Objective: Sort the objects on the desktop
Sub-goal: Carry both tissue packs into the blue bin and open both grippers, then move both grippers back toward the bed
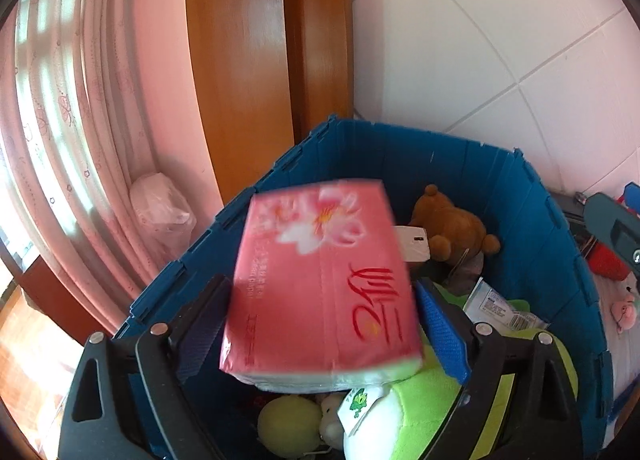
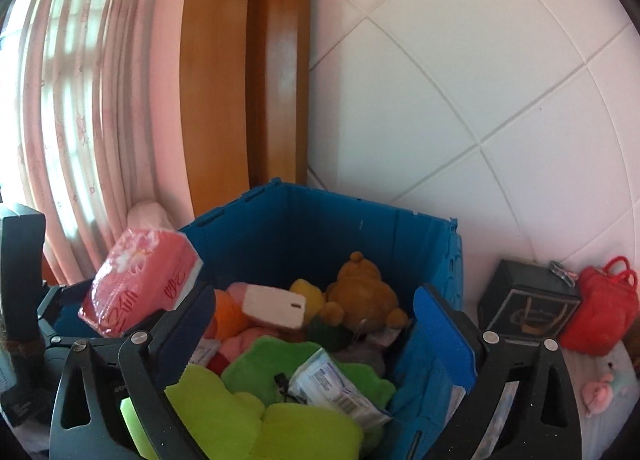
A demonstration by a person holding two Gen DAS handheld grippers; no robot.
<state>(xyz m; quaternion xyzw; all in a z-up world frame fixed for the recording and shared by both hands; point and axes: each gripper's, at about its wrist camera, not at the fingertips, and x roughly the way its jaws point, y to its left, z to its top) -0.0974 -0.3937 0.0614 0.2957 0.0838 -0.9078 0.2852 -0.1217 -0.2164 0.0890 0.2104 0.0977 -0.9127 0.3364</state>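
the left gripper [image 1: 324, 324] stood wide, its pads [image 1: 442, 334] spread to either side of a pink tissue pack [image 1: 320, 280]; the pack sat tilted and blurred between them, and whether either pad pressed on it could not be told. the right gripper [image 2: 312, 334] stood wide with nothing between its pads, above a blue crate [image 2: 320, 220] full of soft toys. from the right wrist the tissue pack [image 2: 140, 280] showed left of the right gripper, over the crate's left rim. in the crate lay a brown teddy bear [image 2: 360, 296], a white box [image 2: 276, 306] and green plush [image 2: 276, 364]. only the right wrist view showed a dark box [image 2: 528, 308] and red bag [image 2: 600, 316] beside the crate. only the left showed a plastic bag [image 1: 160, 208] by the curtain [image 1: 80, 120].
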